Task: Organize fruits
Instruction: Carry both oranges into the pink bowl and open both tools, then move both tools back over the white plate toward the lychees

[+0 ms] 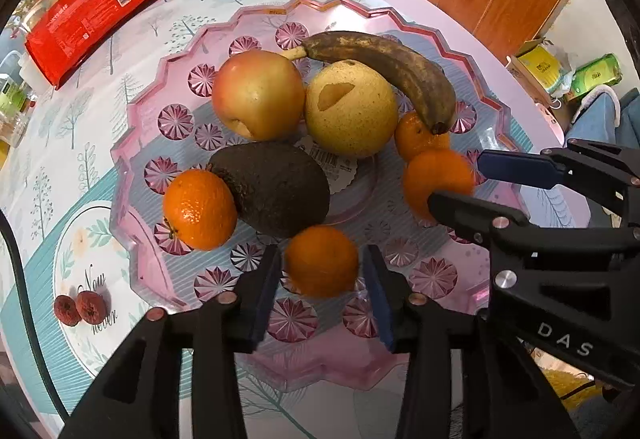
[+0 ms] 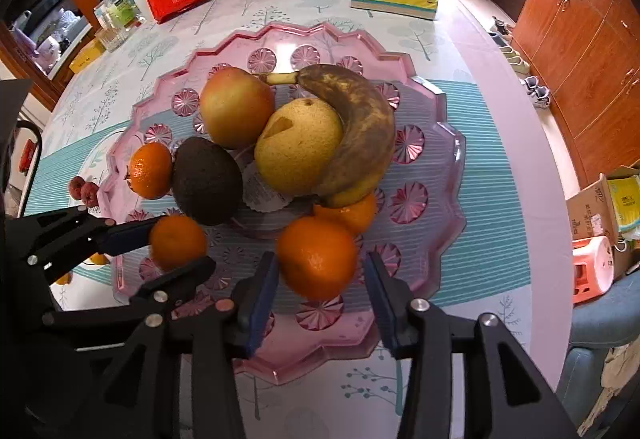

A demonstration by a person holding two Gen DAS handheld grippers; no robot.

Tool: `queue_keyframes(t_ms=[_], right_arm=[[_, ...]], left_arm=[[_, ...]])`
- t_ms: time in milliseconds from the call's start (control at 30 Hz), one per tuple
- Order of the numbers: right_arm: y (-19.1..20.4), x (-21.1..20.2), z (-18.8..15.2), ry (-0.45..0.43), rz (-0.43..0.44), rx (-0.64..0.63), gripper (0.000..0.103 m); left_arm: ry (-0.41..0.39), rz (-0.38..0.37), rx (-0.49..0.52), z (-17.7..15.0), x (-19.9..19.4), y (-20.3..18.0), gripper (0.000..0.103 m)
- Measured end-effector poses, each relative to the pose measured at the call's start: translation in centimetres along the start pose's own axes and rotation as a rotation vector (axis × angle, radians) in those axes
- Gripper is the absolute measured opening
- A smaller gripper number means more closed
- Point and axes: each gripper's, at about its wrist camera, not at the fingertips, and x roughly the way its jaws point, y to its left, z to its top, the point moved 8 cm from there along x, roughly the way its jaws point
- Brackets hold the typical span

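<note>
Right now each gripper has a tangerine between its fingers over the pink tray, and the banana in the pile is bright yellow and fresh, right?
Not quite. The banana is dark brown and overripe, as the left wrist view shows. The rest holds: the left gripper and the right gripper each have a tangerine between their fingers over the pink tray.

In the left wrist view the banana (image 1: 394, 73) and a nearer tangerine (image 1: 438, 181) hide most of the far tangerine (image 1: 416, 137). The pear (image 1: 350, 111) covers part of a paper label (image 1: 332, 159), its print seemingly too small to read.
</note>
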Motion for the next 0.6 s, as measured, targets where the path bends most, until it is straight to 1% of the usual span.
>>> queue_keyframes(t_ms=[67, 100, 167, 233, 333, 600], right_arm=[[0.0, -0.2, 0.0, -0.009, -0.012, -0.002, 0.049], [-0.1, -0.3, 0.0, -0.012, -0.015, -0.002, 0.049], [-0.1, -0.5, 0.0, -0.019, -0.009, 0.004, 0.049], [-0.2, -0.9, 0.0, -0.029, -0.009, 0.007, 0.049], [-0.1, -1.5, 0.1, -0.052, -0.006, 0.013, 0.049], [0.1, -4.0, 0.8, -0.136, -0.001, 0.036, 0.049]], left_arm=[[-0.013, 0.011, 0.004, 0.0, -0.4, 0.0, 0.058], [-0.020, 0.017, 0.005, 0.0, -0.6, 0.1, 0.061], [-0.034, 0.024, 0.006, 0.0, -1.0, 0.1, 0.074], [-0.046, 0.040, 0.004, -0.1, -1.6, 0.4, 0.079], [-0.057, 0.043, -0.004, -0.2, -2.2, 0.7, 0.082], [-0.093, 0.064, -0.019, -0.7, -4.1, 1.3, 0.083]])
